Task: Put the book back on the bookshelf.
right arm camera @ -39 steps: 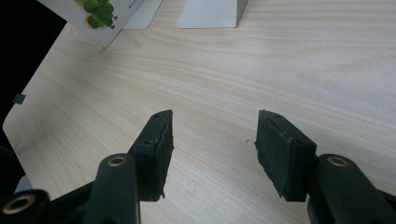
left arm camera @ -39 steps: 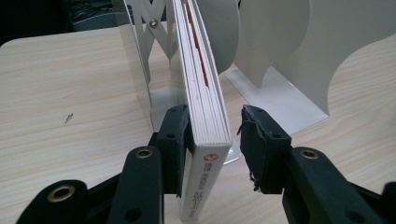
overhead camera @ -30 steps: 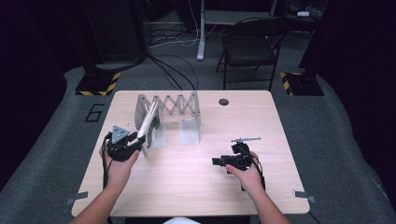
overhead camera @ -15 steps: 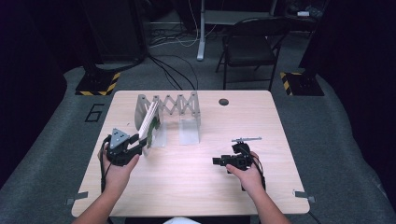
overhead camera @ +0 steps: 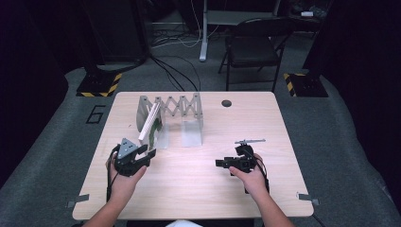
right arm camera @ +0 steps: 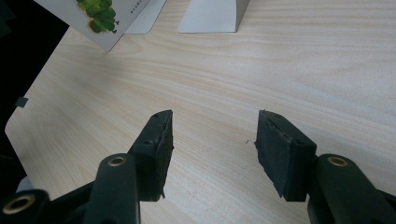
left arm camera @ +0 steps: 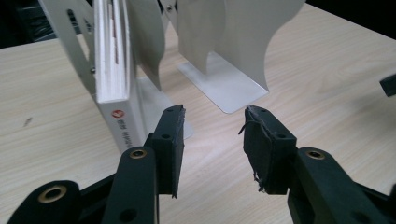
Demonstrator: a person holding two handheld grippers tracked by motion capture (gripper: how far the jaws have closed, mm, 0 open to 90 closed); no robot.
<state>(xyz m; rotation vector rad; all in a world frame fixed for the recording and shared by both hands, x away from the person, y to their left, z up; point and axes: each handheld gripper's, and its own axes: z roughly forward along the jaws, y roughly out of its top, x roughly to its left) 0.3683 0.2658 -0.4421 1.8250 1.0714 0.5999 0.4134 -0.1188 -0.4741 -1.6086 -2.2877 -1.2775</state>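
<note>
On the pale tabletop (overhead camera: 189,189), your book (left arm camera: 114,84) leans in the rack (overhead camera: 177,106) near the far-left corner, propped by its dividers, while your left gripper (left arm camera: 212,135), jaws just widening and empty, and your half-open, empty right gripper (right arm camera: 212,154) wait.

Table (overhead camera: 189,189); rack (overhead camera: 182,108); book (overhead camera: 150,124)

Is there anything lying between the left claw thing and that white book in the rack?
Nothing: bare tabletop separates the open left gripper from the white book, seen in the left gripper view.

A folding chair (overhead camera: 249,45) stands beyond the table (overhead camera: 198,189); cables (overhead camera: 170,71) cross the floor.
</note>
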